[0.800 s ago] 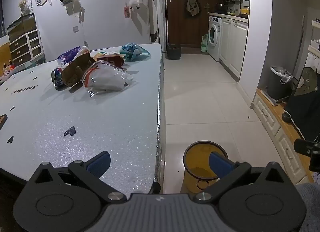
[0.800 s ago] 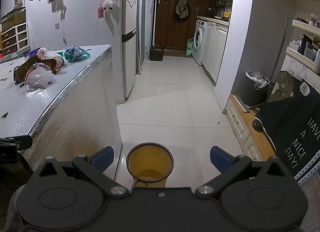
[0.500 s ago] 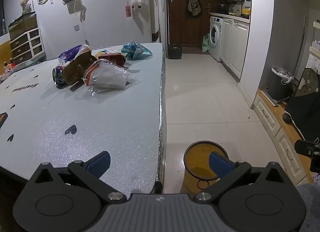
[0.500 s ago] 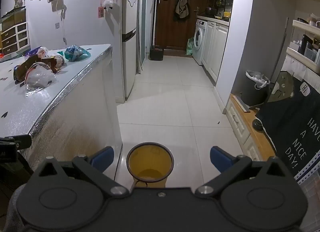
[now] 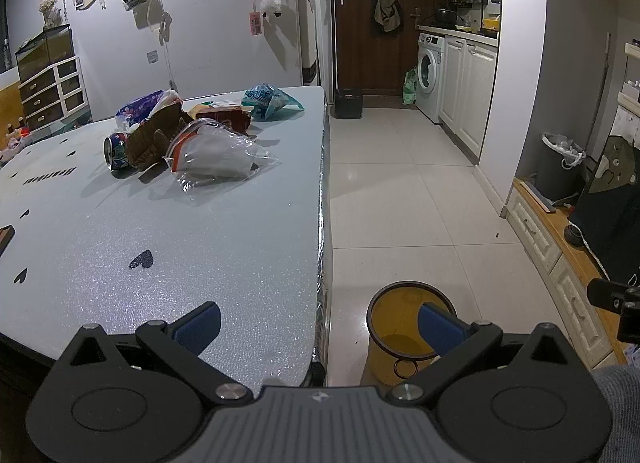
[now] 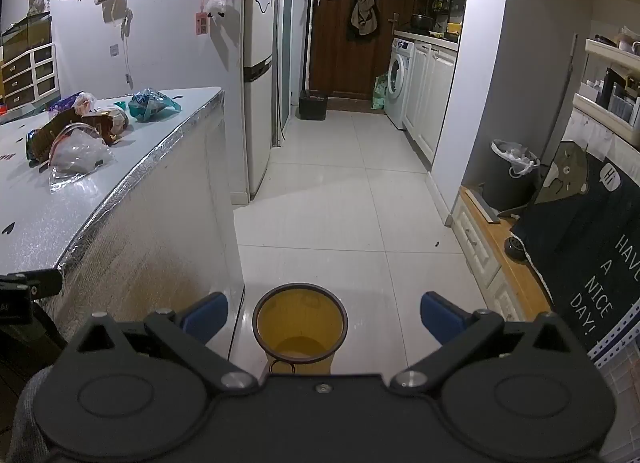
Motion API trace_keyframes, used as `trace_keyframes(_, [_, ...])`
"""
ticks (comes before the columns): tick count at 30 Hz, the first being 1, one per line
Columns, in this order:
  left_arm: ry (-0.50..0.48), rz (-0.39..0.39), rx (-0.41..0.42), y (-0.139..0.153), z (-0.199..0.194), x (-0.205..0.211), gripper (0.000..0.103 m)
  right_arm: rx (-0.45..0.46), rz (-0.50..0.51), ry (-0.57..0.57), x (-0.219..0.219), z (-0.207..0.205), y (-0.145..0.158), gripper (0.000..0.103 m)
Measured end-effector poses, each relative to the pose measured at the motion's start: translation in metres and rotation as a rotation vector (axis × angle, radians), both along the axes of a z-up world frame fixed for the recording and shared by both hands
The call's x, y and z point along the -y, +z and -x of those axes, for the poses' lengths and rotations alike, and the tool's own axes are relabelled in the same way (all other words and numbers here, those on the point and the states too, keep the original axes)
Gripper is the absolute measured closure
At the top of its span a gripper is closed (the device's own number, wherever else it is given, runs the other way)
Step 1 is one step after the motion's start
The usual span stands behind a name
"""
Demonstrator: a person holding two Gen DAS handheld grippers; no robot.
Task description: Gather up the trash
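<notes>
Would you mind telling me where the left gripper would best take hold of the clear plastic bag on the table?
Probably at the clear plastic bag's puffed middle, coming from the near side. It lies nearest of the trash pile on the table, its front unobstructed, while the brown wrapper crowds its far left. The left gripper is open.

The counter (image 5: 168, 263) is pale grey, speckled, with black hearts. Near its far edge lie a clear plastic bag (image 5: 220, 155) and a teal packet (image 5: 270, 101). The bin (image 6: 299, 321) is yellow with a dark rim.
</notes>
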State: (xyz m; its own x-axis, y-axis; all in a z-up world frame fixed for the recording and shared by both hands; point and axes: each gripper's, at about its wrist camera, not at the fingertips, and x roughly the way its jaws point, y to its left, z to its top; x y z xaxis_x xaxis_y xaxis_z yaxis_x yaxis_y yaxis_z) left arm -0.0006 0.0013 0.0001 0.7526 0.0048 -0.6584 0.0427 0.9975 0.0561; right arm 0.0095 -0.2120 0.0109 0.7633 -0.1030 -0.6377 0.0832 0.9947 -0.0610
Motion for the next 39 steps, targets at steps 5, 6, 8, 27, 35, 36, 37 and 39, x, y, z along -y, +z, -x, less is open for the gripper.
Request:
trace_keyframes(5, [0.000,0.000,0.000,0.0002,0.0000,-0.0002,0.000,0.000,0.001,0.000,0.0001,-0.0002,-0.0002,0.000])
trace_keyframes(6, [0.000,0.000,0.001,0.0002,-0.0001,0.0002,0.000,0.000,0.000,0.000,0.0002,-0.0002,-0.0003,0.000])
trace_keyframes(8, [0.000,-0.001,0.001,0.0002,0.0000,0.0002,0.000,-0.001,0.001,0.000,0.0002,-0.0005,-0.0004,0.000])
trace_keyframes(27, [-0.009,-0.003,0.006,0.0044,0.0010,0.0043,0.000,0.000,0.002,0.000,0.0013,-0.0009,-0.0006,0.000])
trace_keyframes(35, [-0.009,-0.003,0.010,0.0049,-0.0003,0.0023,0.000,-0.001,0.002,0.000,0.0015,-0.0005,0.0001,0.000])
trace_keyframes(36, [-0.009,-0.003,0.010,0.0048,0.0001,0.0026,0.000,0.000,0.003,0.000,0.0014,-0.0004,0.0002,0.000])
trace_keyframes(37, [-0.010,-0.002,0.010,0.0049,-0.0002,0.0023,0.000,0.000,0.002,0.000,0.0014,-0.0005,0.0003,0.000])
trace_keyframes(39, [-0.009,-0.002,0.010,0.0043,0.0003,0.0028,0.000,0.000,0.003,0.001,0.0016,-0.0004,0.0003,0.000])
